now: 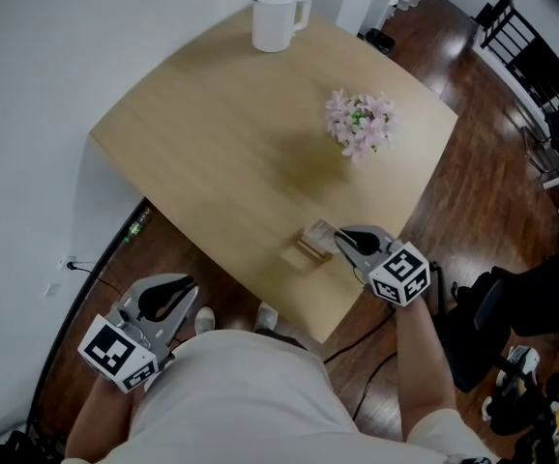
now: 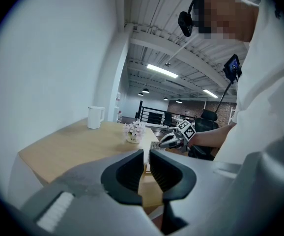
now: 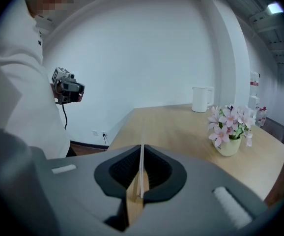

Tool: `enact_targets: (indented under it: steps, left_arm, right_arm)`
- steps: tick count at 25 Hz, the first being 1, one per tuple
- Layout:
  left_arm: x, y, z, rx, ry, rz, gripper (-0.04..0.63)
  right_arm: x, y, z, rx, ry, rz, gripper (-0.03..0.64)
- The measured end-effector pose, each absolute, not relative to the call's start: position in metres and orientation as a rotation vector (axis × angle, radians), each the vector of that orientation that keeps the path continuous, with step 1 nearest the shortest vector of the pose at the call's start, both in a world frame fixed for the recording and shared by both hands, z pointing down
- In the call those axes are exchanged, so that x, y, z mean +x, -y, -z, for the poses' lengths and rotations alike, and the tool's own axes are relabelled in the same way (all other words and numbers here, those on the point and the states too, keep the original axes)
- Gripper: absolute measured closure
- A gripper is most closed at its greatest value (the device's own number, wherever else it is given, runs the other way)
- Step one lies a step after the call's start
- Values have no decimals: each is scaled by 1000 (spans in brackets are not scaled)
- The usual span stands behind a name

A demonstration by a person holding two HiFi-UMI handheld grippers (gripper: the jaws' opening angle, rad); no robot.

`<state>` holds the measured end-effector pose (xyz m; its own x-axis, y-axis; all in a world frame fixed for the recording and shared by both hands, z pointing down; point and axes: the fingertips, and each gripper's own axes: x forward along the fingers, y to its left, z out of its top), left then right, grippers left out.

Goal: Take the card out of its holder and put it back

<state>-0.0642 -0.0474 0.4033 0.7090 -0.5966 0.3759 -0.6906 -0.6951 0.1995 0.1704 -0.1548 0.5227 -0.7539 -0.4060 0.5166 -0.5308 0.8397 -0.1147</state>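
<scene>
Nearest the person, the left gripper (image 2: 146, 155) was held off the table beside the body, well apart from the work. Its jaws stood only a narrow gap apart, with nothing between them.

Further out, at the near edge of the light wooden table (image 1: 212, 143), the right gripper (image 3: 141, 154) was closed on the thin white card (image 3: 141, 165). The right gripper view showed the card edge-on as an upright line pinched between the two dark pads. Directly below the jaws lay the small pale wooden card holder (image 3: 133, 206). The views did not show whether the card's lower edge was seated in the slot or just clear of it.

The governing relation was vertical. The card's plane ran in line with the gripper's own axis, and the holder sat immediately beneath it, touching or nearly so. In the head view the holder appeared just to the left of the right gripper's tips. The right gripper was therefore the working one, and the left was too far away to steady the holder. Judged from this, the next move would call for a straight lift or a straight press along the card's plane. Any sideways tilt could drag or tip the loose holder.

Beyond these, near mid-table, stood a small pot of pink artificial flowers (image 1: 360, 124). At the far edge stood a white plastic jug with a handle (image 1: 278, 17). Both were well clear of the work.
</scene>
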Motion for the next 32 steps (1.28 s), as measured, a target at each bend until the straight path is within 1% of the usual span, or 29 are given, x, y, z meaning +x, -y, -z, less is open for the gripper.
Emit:
enact_targets:
  steps: [17, 26, 27, 28, 30, 32]
  left_arm:
    - [-62, 46, -405, 2555, 1046, -440, 551]
    - [-55, 49, -409, 2523, 1047, -452, 551]
    - [-55, 48, -410, 2517, 1046, -457, 551]
    - [-54, 48, -411, 2513, 1044, -461, 551]
    - [-52, 47, -412, 2509, 1032, -469, 551]
    - [-50, 44, -412, 2513, 1006, -480, 551]
  right_arm:
    - [170, 148, -572, 654, 2509, -400, 595]
    - [170, 150, -574, 677, 2511, -371, 590]
    - [170, 150, -574, 684, 2511, -363, 586]
    - [171, 151, -572, 694, 2512, -357, 567]
    - [173, 153, -567, 730, 2514, -345, 483]
    - [177, 153, -557, 784, 2518, -333, 463]
